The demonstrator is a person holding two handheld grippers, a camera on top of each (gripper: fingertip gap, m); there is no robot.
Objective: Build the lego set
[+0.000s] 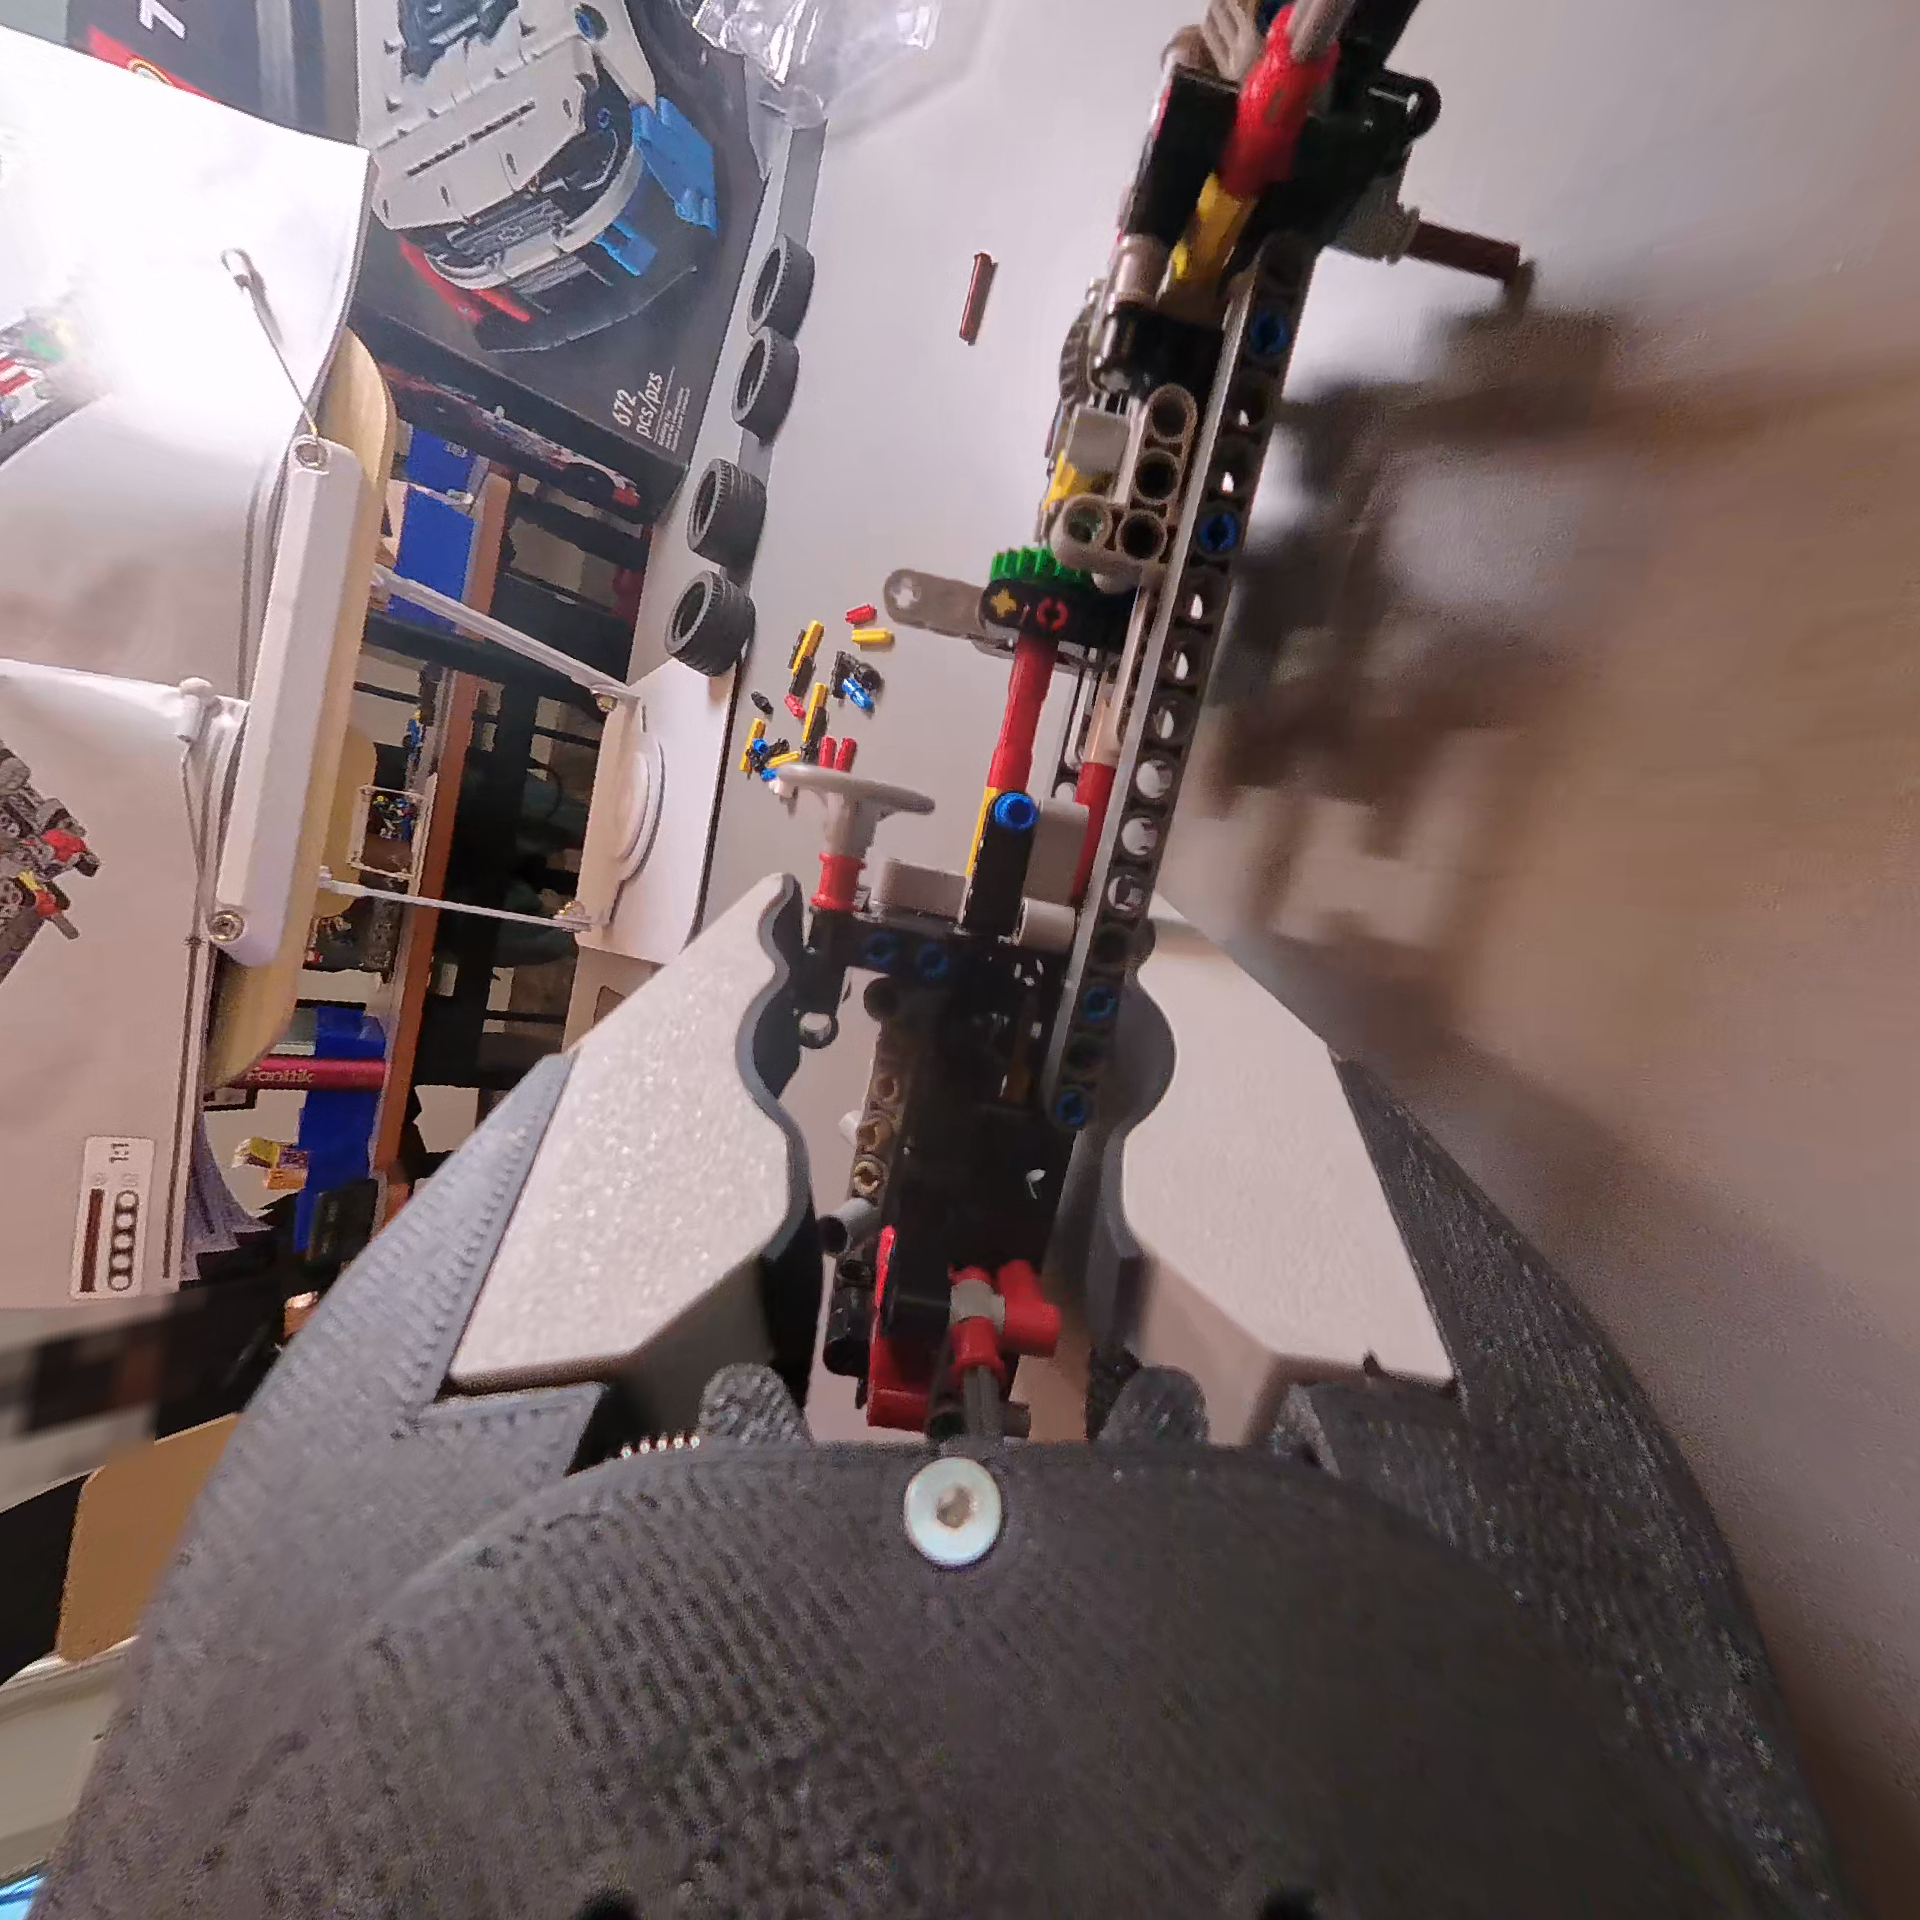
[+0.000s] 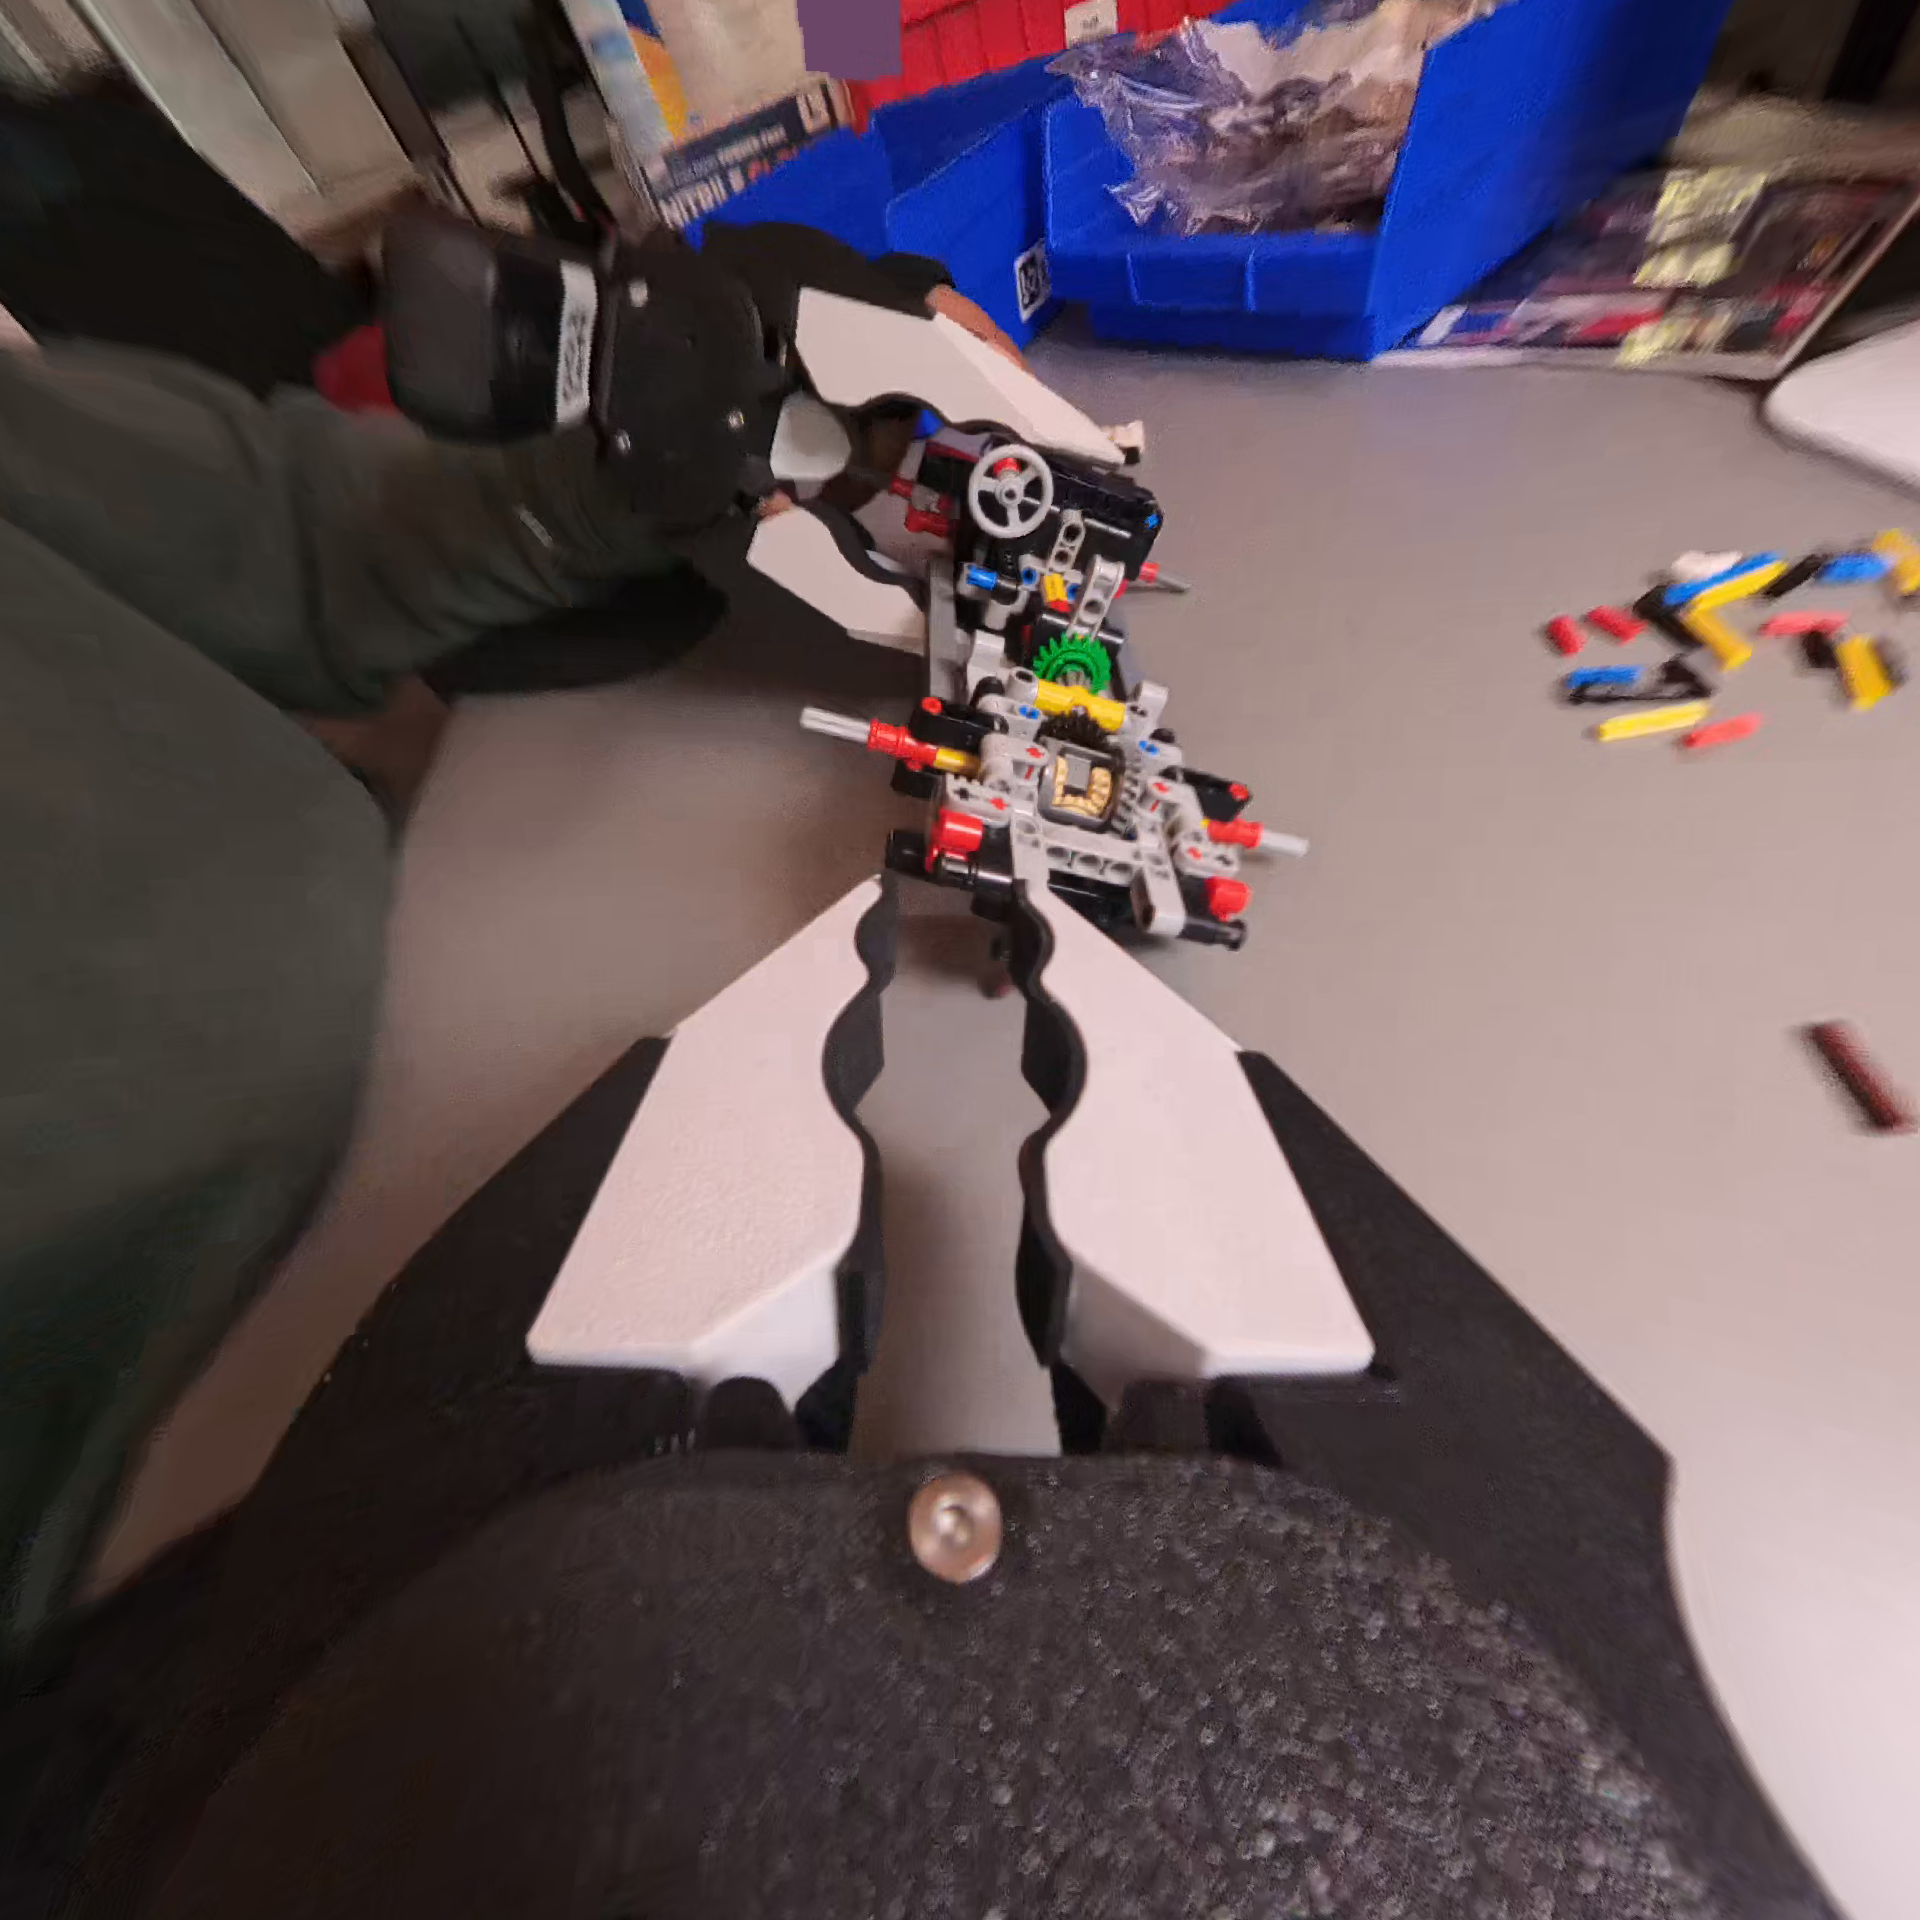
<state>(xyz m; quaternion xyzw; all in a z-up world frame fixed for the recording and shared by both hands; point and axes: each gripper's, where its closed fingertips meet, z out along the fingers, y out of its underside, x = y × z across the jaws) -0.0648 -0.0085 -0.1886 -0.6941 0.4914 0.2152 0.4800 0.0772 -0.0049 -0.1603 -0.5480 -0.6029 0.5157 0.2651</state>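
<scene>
Grey-and-black Technic car chassis (image 2: 1049,717), long beam frame with green gear (image 2: 1072,665), grey steering wheel (image 2: 1010,490) and red axle pins, lies on the grey table (image 2: 1403,1143). Left tongs (image 1: 961,982) closed around the steering-wheel end of the chassis, white pads on both flanks; same grip shows from the right wrist view (image 2: 914,530). Right tongs (image 2: 951,914) part open, tips just at the axle end of the chassis; whether they touch it cannot be told, nothing visibly gripped.

Loose small pins and connectors, red, yellow, blue, black (image 2: 1745,644), lie well right of the chassis; one dark reddish-brown axle rod (image 2: 1860,1075) nearer. Four black tyres (image 1: 743,457) and the set box (image 1: 540,208) sit beyond the chassis in the left view, instruction booklet (image 1: 135,623) on a stand further left.

Handling judgement: chassis light, stiff along the beams, but press-fit; protruding axles, gear and wheel likely pop off or bend if squeezed. Best hold is across the long side beams, as left tongs do. Smooth plastic may slip against sideways push.
</scene>
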